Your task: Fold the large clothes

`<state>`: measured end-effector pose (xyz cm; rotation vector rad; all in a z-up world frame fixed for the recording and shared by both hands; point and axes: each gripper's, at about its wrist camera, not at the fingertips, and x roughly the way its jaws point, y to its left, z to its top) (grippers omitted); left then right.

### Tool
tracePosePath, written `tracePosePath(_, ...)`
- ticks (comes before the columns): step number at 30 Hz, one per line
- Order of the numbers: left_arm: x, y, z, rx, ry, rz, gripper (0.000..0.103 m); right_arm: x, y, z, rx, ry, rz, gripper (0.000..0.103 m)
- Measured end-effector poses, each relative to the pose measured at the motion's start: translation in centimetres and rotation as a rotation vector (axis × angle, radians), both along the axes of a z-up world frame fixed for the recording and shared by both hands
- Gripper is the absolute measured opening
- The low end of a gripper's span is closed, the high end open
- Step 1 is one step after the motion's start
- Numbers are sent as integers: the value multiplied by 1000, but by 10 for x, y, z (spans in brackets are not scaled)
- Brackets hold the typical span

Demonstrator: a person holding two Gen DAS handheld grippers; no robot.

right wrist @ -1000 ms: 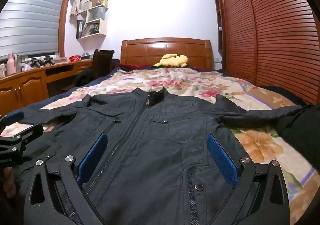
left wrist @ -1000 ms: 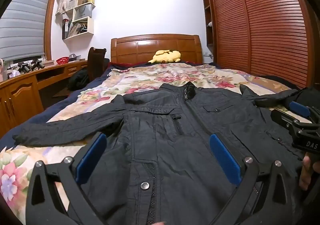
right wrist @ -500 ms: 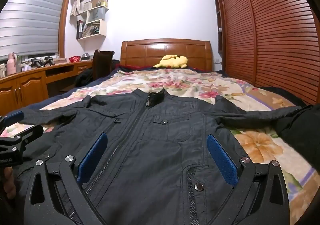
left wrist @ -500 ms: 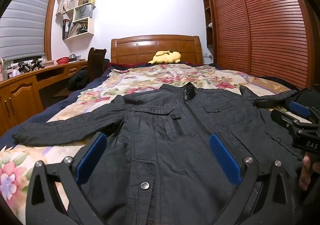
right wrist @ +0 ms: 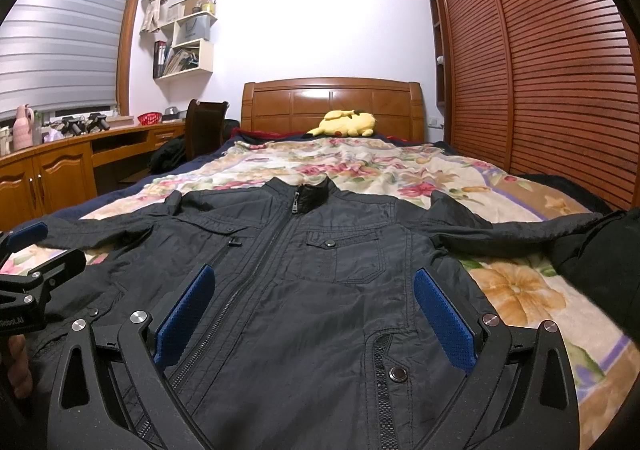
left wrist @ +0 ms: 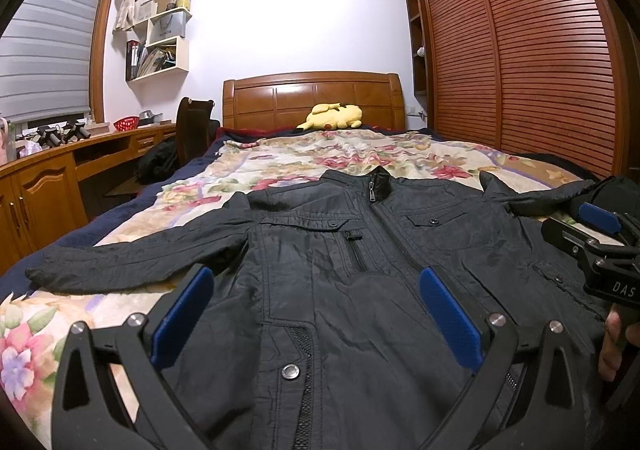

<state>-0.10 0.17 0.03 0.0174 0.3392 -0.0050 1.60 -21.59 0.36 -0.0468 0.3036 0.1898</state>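
A dark zipped jacket (left wrist: 340,270) lies flat, front up, on the floral bedspread (left wrist: 280,170), collar towards the headboard, both sleeves spread out sideways. It also fills the right wrist view (right wrist: 320,270). My left gripper (left wrist: 316,310) is open and empty, hovering over the jacket's lower left front. My right gripper (right wrist: 312,310) is open and empty over the lower right front. The right gripper shows at the right edge of the left wrist view (left wrist: 600,234); the left gripper shows at the left edge of the right wrist view (right wrist: 32,262).
A yellow plush toy (left wrist: 334,116) lies by the wooden headboard (left wrist: 312,98). A wooden desk (left wrist: 60,170) and a dark chair (left wrist: 194,130) stand left of the bed. Slatted wardrobe doors (left wrist: 520,70) line the right wall. A dark garment (right wrist: 608,250) lies at the bed's right edge.
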Motion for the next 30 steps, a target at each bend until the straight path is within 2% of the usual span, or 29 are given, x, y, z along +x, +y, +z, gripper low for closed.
tracePosePath(30,-3,0,5,-1,-4,0,103,0,-1,1,0,-3,0,102)
